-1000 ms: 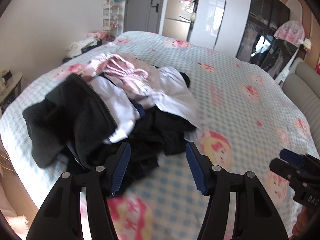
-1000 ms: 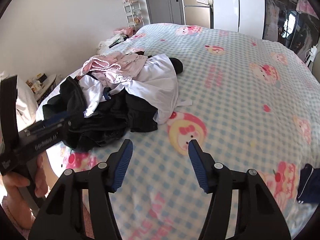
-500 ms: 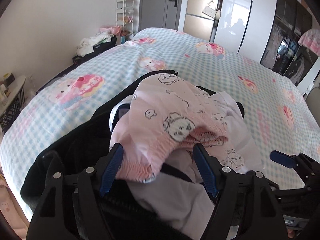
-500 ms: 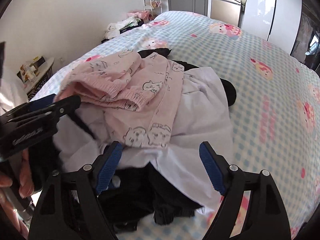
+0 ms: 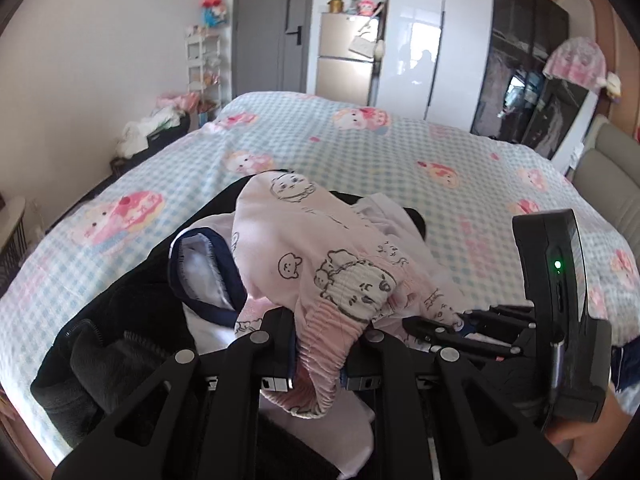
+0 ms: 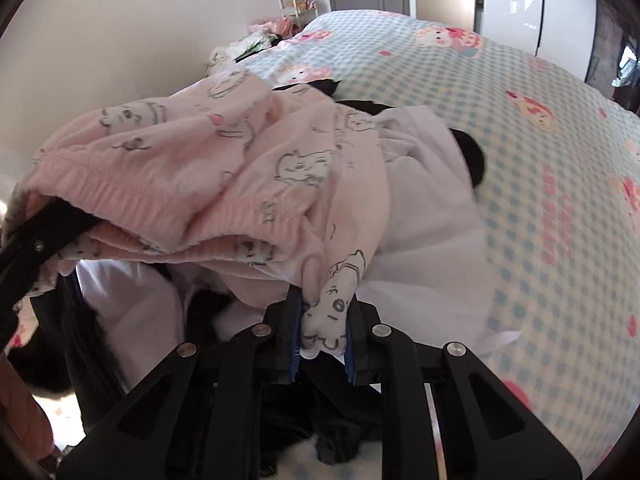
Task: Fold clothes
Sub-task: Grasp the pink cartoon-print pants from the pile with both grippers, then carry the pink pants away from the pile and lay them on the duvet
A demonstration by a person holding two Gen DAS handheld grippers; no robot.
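A pink garment with cartoon animal prints (image 5: 320, 256) lies on top of a clothes pile on the bed; it also shows in the right wrist view (image 6: 224, 168). My left gripper (image 5: 316, 364) is shut on its ribbed waistband. My right gripper (image 6: 322, 328) is shut on another edge of the same garment, a little to the right; it shows in the left wrist view (image 5: 452, 320). The left gripper shows at the left edge of the right wrist view (image 6: 60, 220). Under the pink garment lie a white garment (image 6: 424, 232) and black clothes (image 5: 120, 320).
The bed (image 5: 360, 152) has a blue checked cover with pink cartoon prints and stretches far and right. A white garment with a navy edge (image 5: 204, 276) lies in the pile. A wall, shelf (image 5: 202, 64), fridge and wardrobes stand beyond the bed.
Both grippers were open above the pile. They have moved in close and shut on the pink garment's edge, left on the waistband, right beside it.
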